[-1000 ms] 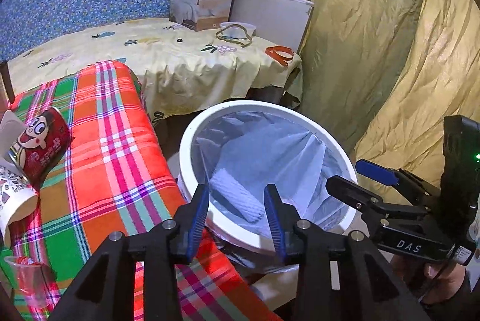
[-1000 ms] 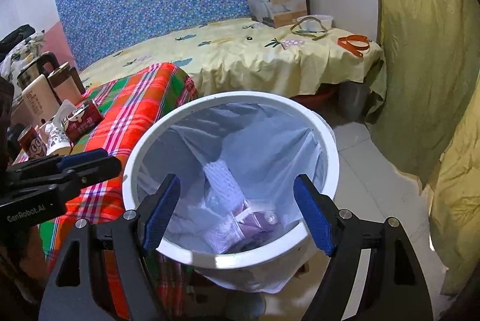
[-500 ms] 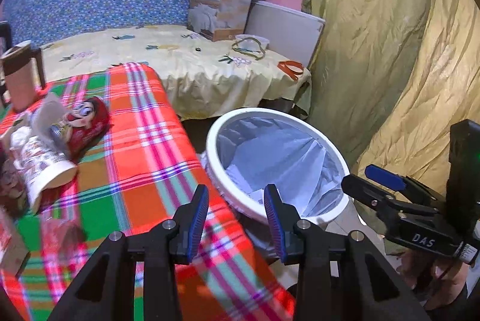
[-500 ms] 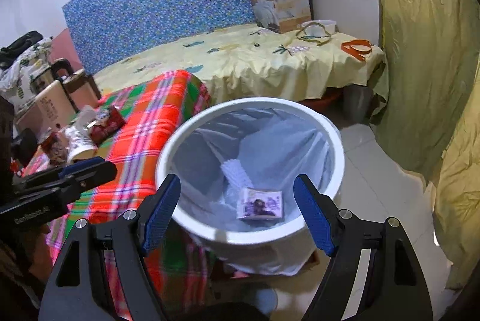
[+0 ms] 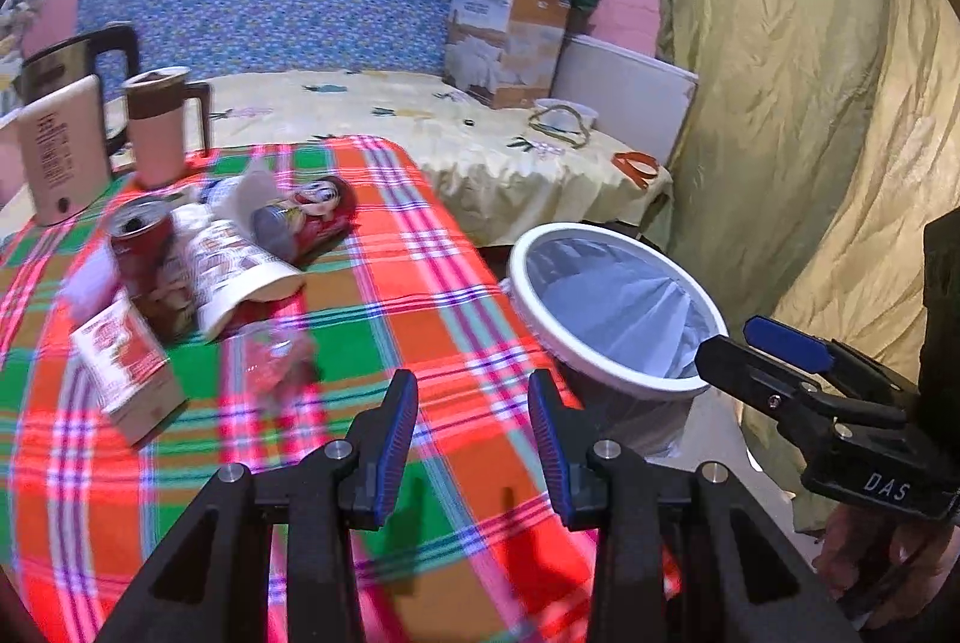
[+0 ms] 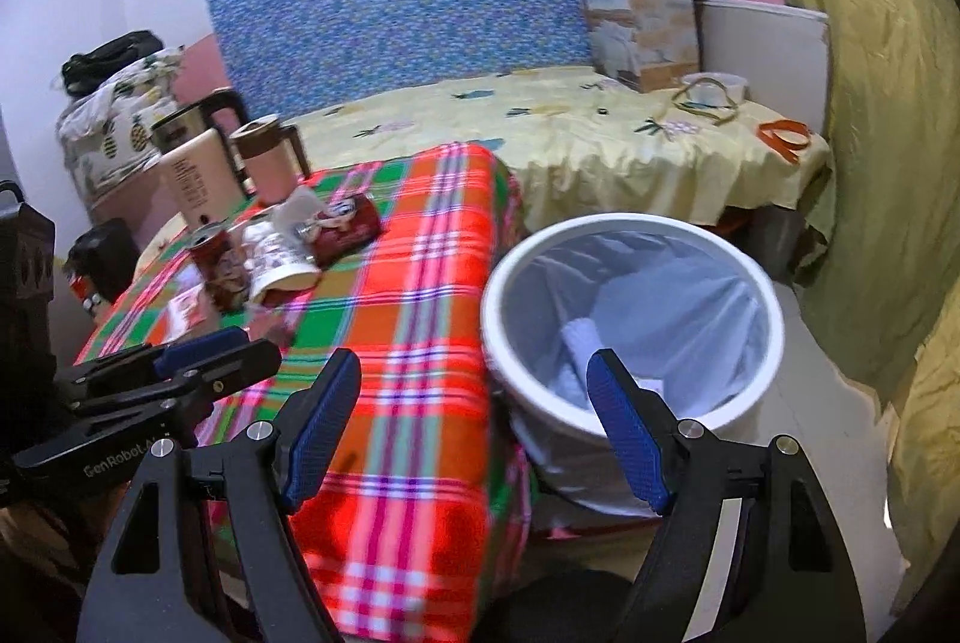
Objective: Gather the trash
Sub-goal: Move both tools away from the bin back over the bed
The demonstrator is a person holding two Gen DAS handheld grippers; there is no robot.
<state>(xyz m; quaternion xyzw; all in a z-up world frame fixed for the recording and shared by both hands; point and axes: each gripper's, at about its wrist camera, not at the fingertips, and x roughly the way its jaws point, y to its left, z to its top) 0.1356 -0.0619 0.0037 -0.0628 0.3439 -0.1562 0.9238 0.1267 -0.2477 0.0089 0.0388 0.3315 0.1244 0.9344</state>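
Note:
A white trash bin (image 5: 612, 301) with a clear liner stands on the floor right of the plaid-covered table (image 5: 384, 319); it also shows in the right wrist view (image 6: 630, 319), with white trash inside. Trash lies on the table's left: a red can (image 5: 144, 247), a tipped paper cup (image 5: 240, 271), a red snack tube (image 5: 312, 217), a small red-white box (image 5: 126, 373) and a clear plastic cup (image 5: 270, 361). My left gripper (image 5: 474, 439) is open and empty above the table's near edge. My right gripper (image 6: 474, 433) is open and empty, straddling the table edge and the bin.
A kettle (image 5: 66, 144) and a brown-lidded mug (image 5: 162, 126) stand at the table's far left. A bed with a yellow sheet (image 5: 420, 132) carries a cardboard box (image 5: 504, 36) behind. A green-yellow curtain (image 5: 810, 102) hangs on the right.
Both grippers have pulled back and swung left from over the bin. The table and its trash pile have come into view. A small box dropped into the bin.

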